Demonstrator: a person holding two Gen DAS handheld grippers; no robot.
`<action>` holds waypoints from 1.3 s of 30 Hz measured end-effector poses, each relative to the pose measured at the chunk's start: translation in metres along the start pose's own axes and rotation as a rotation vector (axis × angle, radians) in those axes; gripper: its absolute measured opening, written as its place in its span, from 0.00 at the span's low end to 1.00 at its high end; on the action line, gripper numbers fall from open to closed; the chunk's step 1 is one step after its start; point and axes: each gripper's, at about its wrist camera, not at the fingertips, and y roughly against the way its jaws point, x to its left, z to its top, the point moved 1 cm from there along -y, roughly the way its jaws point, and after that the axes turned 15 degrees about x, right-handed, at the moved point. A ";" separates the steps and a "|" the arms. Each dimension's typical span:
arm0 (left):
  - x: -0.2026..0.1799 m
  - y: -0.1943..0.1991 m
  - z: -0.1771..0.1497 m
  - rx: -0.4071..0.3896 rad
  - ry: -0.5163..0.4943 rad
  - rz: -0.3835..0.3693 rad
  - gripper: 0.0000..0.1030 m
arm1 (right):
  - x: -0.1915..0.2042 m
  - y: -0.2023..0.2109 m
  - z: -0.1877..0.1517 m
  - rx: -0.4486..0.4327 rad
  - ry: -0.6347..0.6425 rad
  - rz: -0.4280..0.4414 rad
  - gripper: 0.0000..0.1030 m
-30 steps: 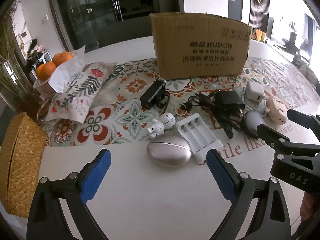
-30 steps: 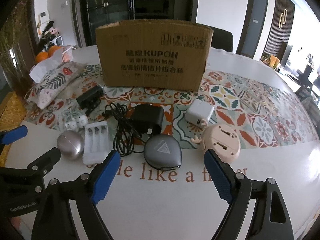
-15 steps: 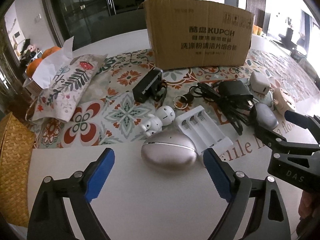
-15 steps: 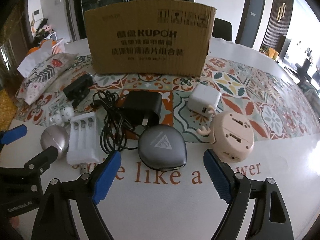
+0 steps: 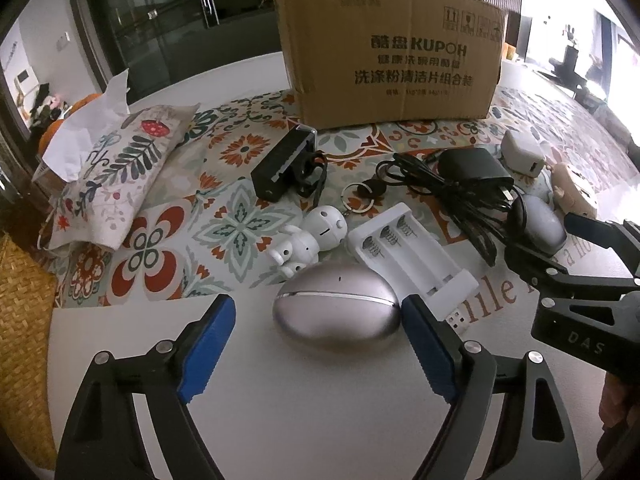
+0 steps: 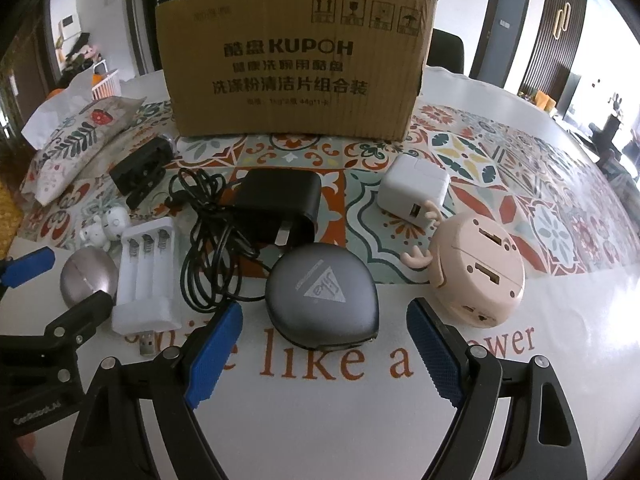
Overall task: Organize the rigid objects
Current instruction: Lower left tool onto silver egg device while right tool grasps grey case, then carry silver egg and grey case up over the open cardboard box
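Two grippers, both spread wide and holding nothing, each parked right in front of its own target. The left gripper (image 5: pixel 318 344) has the silver egg-shaped case (image 5: pixel 336 316) sitting between its blue pads, though the pads aren't touching it as far as I can tell. The right gripper (image 6: pixel 324 344) is lined up on the grey teardrop case (image 6: pixel 322 296) the same way, fingers either side of its near end. My guess is that's deliberate: both are the closest items in the pile, so they're the easy first picks.

Everything else is bunched behind them: white battery charger (image 5: pixel 410 254), little white robot keychain (image 5: pixel 308 242), black adapter with its cable (image 6: pixel 280 208), white plug cube (image 6: pixel 414 192), pink deer-antler gadget (image 6: pixel 478 276). The cardboard box (image 6: pixel 292 60) stands at the back, probably where things go.

Room-wise, the near side of the table (image 6: pixel 320 400) is bare, so backing out is easy. The silver case sits just beside the charger and the keychain, so the left pad on that side has a tight slot. The grey case overlaps the cable, which might snag on lifting.
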 end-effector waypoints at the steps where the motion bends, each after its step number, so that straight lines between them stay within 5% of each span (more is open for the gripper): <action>1: 0.000 -0.001 0.000 0.001 0.000 -0.001 0.80 | 0.000 -0.001 0.001 0.002 0.000 0.002 0.80; 11: 0.001 -0.005 0.004 0.008 0.017 -0.049 0.69 | 0.001 -0.008 0.005 -0.010 0.006 0.007 0.71; 17: 0.000 -0.005 0.003 0.012 0.040 -0.074 0.63 | -0.001 -0.009 0.009 -0.017 -0.005 0.025 0.55; 39: -0.003 0.041 -0.003 -0.074 0.102 -0.044 0.63 | -0.008 0.031 0.001 -0.071 0.028 0.040 0.55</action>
